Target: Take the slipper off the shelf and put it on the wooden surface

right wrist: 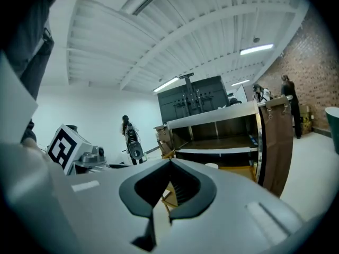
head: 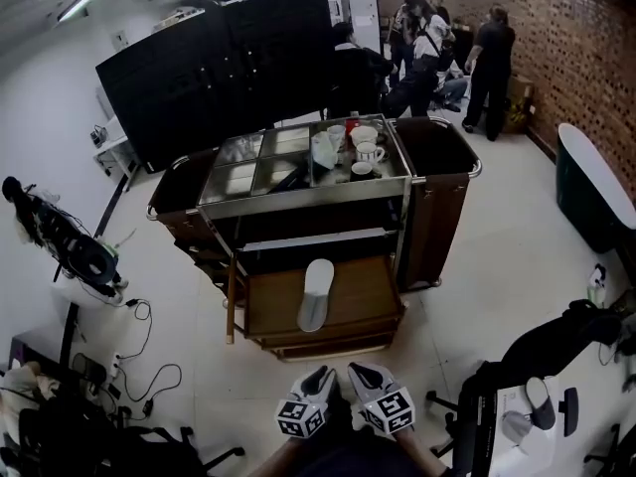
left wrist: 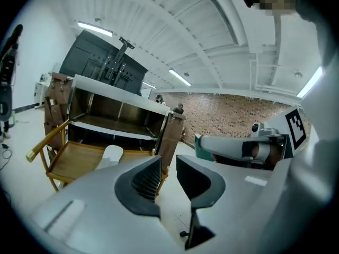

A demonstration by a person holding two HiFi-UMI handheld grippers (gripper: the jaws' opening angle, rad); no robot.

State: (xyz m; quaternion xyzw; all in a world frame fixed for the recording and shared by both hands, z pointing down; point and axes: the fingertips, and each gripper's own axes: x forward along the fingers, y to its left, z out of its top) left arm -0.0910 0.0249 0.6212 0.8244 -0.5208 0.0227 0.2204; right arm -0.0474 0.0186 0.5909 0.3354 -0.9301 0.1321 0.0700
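A white slipper (head: 316,294) lies lengthwise on the low wooden surface (head: 368,291) at the foot of the cart. The metal shelf (head: 308,237) above it looks bare. My two grippers hang side by side near my body, well short of the wood and touching nothing. The left gripper (head: 322,376) stands open with nothing between its jaws. The right gripper (head: 358,372) is shut and empty. In the left gripper view the slipper (left wrist: 108,156) shows beyond the parted left gripper (left wrist: 168,168). In the right gripper view the right gripper (right wrist: 169,165) has its tips together.
The cart's top tray (head: 248,172) carries cups (head: 366,152) and dishes. Dark bags hang on both cart ends. People (head: 427,48) stand at the back by a brick wall. Cables (head: 139,346) trail on the floor at left. A chair and a desk (head: 527,415) crowd the lower right.
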